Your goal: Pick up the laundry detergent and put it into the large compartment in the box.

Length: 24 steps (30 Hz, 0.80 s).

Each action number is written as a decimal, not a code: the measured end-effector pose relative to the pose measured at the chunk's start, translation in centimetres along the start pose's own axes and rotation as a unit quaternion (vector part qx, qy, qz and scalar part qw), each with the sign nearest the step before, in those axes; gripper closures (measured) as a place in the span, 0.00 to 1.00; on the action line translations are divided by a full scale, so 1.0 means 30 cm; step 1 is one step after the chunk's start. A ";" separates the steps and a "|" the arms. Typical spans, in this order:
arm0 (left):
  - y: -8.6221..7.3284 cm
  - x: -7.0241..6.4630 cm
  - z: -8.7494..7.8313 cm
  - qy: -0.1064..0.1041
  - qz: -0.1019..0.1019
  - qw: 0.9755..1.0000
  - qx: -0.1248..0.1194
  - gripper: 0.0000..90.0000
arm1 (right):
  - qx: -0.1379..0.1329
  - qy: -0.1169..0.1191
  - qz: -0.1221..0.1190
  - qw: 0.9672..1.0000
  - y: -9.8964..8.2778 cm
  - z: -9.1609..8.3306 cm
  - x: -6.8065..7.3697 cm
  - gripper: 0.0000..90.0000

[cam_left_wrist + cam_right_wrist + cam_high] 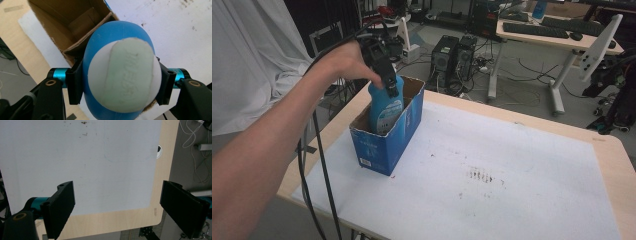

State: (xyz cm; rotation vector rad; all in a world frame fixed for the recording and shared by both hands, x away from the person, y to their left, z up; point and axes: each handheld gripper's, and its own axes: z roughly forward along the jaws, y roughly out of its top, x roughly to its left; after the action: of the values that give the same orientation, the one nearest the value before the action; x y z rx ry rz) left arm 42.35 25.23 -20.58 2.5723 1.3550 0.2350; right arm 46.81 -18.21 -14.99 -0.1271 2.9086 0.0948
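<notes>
A blue bottle [384, 111] with a pale label stands partly inside an open blue cardboard box [399, 134] at the table's left side. My left gripper [390, 87] is shut on the bottle's top, coming down from above. In the left gripper view the bottle [120, 72] shows its pale green cap between the two black jaws, with the brown inside of the box [72, 22] behind it. My right gripper [117, 207] hangs open over the white sheet [80, 157], nothing between its jaws.
A white sheet [492, 175] with a few dark stains covers most of the wooden table [612, 150]. A black cable [319, 165] trails off the left edge. Desks, computers and cables stand on the floor beyond the table.
</notes>
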 end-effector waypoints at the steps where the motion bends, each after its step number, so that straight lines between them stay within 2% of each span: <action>1: -0.005 -0.001 0.016 -0.002 -0.003 1.000 0.000 0.42 | 0.002 -0.001 0.003 1.000 0.001 -0.001 0.003 0.13; 14: -0.056 0.006 0.155 -0.012 0.005 1.000 0.016 0.42 | 0.005 0.001 -0.001 1.000 0.017 0.009 0.002 0.13; 19: -0.073 0.007 0.190 -0.019 0.008 1.000 0.022 0.42 | 0.005 0.001 -0.002 1.000 0.018 0.010 0.003 0.13; 24: -0.079 0.006 0.214 -0.019 0.020 0.999 0.030 0.42 | 0.007 0.000 0.000 1.000 0.015 0.009 0.003 0.13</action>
State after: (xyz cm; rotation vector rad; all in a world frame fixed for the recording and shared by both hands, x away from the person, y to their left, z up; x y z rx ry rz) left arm 42.14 25.88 -27.40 2.6406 1.3184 0.1545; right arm 46.73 -17.76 -15.25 -0.1240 2.9089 0.0745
